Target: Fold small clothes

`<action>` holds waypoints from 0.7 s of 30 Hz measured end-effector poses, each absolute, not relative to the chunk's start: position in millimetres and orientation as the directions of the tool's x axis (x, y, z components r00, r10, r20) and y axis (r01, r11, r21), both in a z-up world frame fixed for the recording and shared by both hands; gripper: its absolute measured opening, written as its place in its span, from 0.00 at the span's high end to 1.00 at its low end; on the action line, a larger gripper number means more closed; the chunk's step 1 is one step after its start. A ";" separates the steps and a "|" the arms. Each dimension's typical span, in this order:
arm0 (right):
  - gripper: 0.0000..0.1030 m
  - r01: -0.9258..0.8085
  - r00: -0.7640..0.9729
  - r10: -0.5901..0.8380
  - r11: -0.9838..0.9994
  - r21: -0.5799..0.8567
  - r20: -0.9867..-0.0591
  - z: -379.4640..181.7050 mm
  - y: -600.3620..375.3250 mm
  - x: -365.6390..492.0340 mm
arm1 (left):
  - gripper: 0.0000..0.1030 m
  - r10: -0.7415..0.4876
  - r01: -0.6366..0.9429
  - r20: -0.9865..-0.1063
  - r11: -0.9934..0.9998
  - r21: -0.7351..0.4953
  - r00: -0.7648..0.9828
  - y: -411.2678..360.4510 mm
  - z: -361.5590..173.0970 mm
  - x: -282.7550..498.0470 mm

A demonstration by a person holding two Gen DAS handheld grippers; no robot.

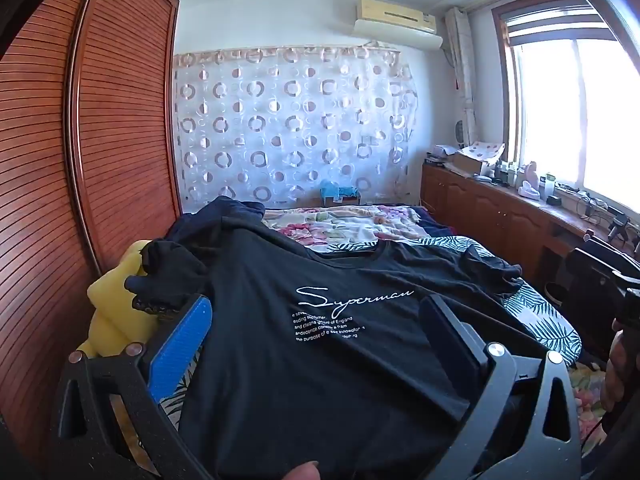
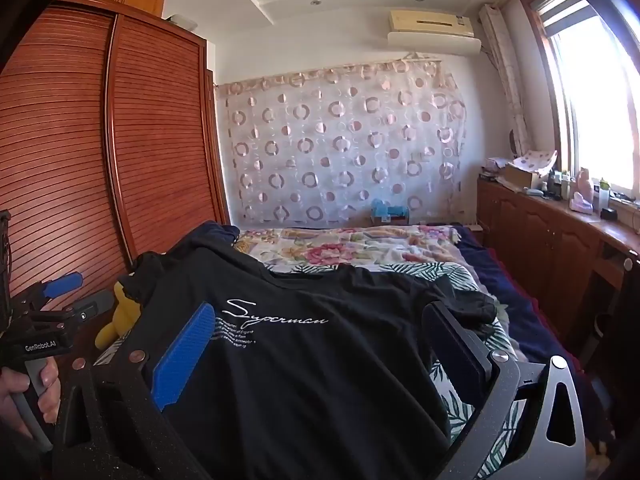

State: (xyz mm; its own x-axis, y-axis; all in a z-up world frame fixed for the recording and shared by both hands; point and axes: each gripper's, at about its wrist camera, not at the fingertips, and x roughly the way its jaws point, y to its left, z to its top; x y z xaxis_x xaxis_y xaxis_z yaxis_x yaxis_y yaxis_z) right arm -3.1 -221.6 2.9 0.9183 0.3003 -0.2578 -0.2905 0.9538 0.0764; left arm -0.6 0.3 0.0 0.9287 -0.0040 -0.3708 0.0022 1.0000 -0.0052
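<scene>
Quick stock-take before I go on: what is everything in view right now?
T-shirt: 1, black with white print, spread on the bed's near end.
Dark clothes: a heap, count unclear, behind the T-shirt.
Soft toy: 1, yellow, left of the T-shirt.
Bed: 1, floral cover.
Wardrobe: 1, brown, left.
Curtain: 1, white with rings, far wall.
Air conditioner: 1, cream, high.
Left gripper: open.
Right gripper: open.
</scene>
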 end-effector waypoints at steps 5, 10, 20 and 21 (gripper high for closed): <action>0.00 -0.287 0.921 0.298 0.955 0.078 -0.251 2.6 -221.5 -4.1 | 0.00 -0.001 -0.002 -0.365 1.000 -0.007 0.931 -0.7 1.4 -2.6; 0.00 -0.296 0.917 0.305 0.952 0.076 -0.257 2.5 -219.1 0.7 | 0.00 -0.003 0.000 -0.367 1.000 -0.008 0.930 -4.9 -1.4 -0.5; 0.00 -0.298 0.918 0.305 0.952 0.070 -0.251 2.8 -219.7 -1.9 | 0.00 -0.009 0.005 -0.361 1.000 -0.011 0.932 -5.2 1.5 -5.8; 0.00 -0.297 0.919 0.304 0.952 0.069 -0.251 2.7 -219.3 -2.2 | 0.00 -0.008 0.005 -0.360 1.000 -0.008 0.933 -6.6 1.9 -6.4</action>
State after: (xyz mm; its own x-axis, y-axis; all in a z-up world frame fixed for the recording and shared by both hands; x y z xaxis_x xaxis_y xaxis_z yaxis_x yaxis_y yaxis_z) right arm -2.2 -219.3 2.7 0.9189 0.3044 -0.2510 -0.2965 0.9525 0.0694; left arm -6.4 -6.6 1.9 0.9331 -0.0075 -0.3597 0.0049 1.0000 -0.0082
